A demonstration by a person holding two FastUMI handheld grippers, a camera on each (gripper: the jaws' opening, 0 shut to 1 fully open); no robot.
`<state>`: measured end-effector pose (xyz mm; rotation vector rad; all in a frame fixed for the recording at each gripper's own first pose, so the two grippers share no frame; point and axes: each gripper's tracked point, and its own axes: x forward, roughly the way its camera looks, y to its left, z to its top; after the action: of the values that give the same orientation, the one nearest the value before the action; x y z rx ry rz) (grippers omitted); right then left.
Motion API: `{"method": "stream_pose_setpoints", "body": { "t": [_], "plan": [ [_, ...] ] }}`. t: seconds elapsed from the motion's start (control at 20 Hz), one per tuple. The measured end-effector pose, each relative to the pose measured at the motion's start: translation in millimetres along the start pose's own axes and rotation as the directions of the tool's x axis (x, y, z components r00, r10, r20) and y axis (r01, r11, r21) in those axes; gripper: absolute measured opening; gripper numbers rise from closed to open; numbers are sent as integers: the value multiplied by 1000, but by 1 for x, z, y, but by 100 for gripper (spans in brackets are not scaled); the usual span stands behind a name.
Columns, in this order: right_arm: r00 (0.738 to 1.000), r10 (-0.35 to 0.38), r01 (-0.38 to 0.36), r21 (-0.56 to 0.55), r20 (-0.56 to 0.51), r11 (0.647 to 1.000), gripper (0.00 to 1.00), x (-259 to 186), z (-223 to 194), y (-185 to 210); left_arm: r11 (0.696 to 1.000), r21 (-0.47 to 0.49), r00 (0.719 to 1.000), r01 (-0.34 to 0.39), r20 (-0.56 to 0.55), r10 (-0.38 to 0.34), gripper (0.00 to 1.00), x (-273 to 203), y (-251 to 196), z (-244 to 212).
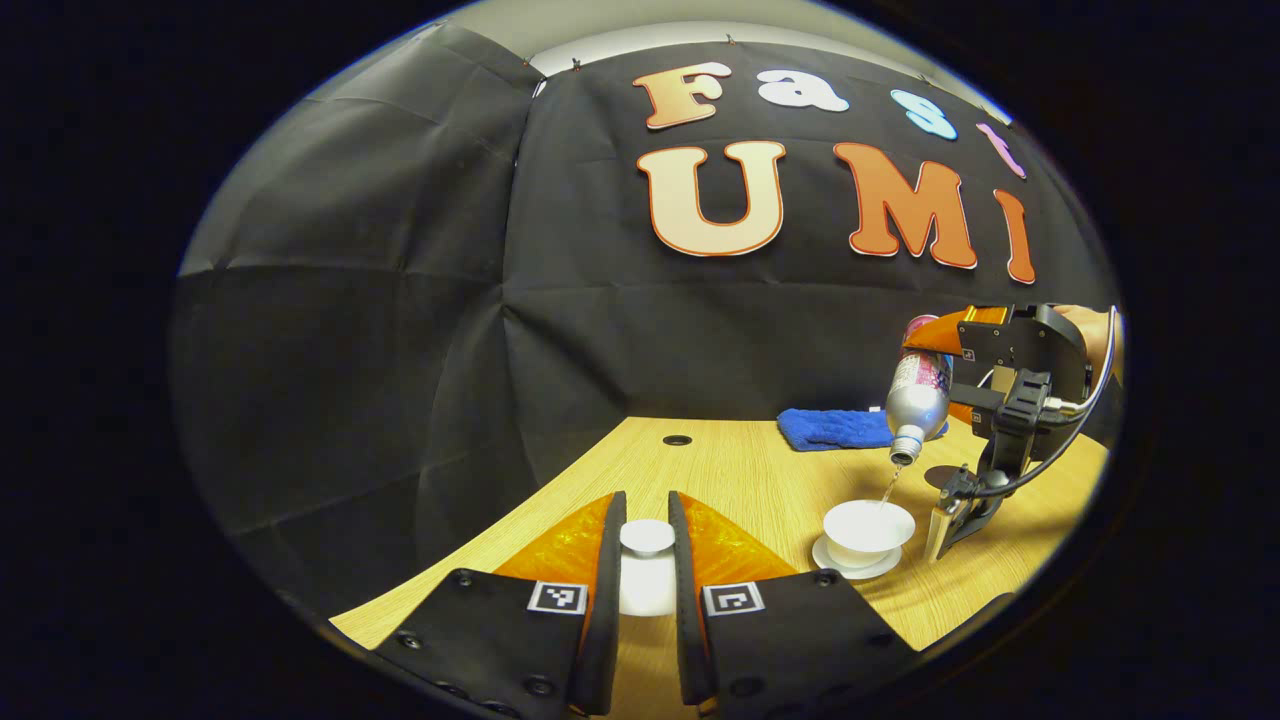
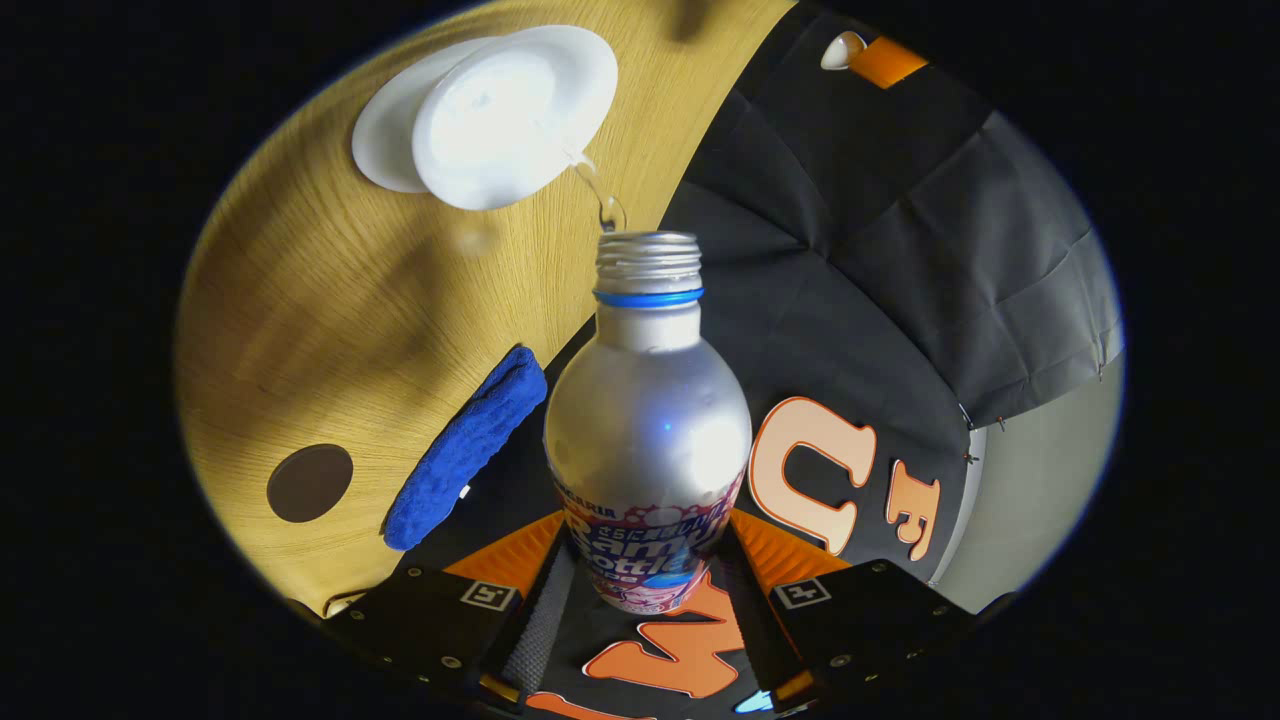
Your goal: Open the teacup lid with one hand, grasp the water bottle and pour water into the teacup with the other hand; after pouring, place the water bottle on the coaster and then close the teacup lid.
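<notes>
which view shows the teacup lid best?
Left gripper view: the teacup lid sits close up between the left gripper jaws, held off the table. Right gripper view catches just a small white edge of it, far off.

A recording booth rather than a home: black cloth (image 1: 400,330) hangs as walls behind a wooden table (image 1: 740,470) with a cable hole (image 1: 677,440), pale room wall (image 2: 1040,500) showing past the cloth's edge

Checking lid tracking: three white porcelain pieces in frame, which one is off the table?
The teacup lid, pinched between the left hand-held gripper fingers. The teacup sits on its saucer on the table.
</notes>
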<state>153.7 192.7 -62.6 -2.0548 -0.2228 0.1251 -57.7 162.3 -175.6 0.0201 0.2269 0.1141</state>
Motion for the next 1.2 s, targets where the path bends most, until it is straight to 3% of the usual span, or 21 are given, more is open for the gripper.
{"method": "stream_pose_setpoints", "body": {
  "t": [0.45, 0.8, 0.95, 1.2],
  "plan": [
    [999, 9, -10, 23, 38, 1000, 78, -3, 19, 8, 1000, 2, 1000, -3, 5, 3, 28, -2, 0, 2],
    [993, 99, -110, 222, 59, 969, 78, -8, 25, 32, 1000, 13, 999, 20, 40, -21, 28, 0, -17, 10],
    [985, 154, -170, 356, 73, 919, 77, -14, 22, 47, 999, 9, 998, 35, 47, -36, 24, 2, -27, 16],
    [968, 230, -246, 593, 105, 767, 79, -21, 18, 68, 998, 18, 996, 66, 52, -67, 28, 7, -49, 23]
  ]
}}
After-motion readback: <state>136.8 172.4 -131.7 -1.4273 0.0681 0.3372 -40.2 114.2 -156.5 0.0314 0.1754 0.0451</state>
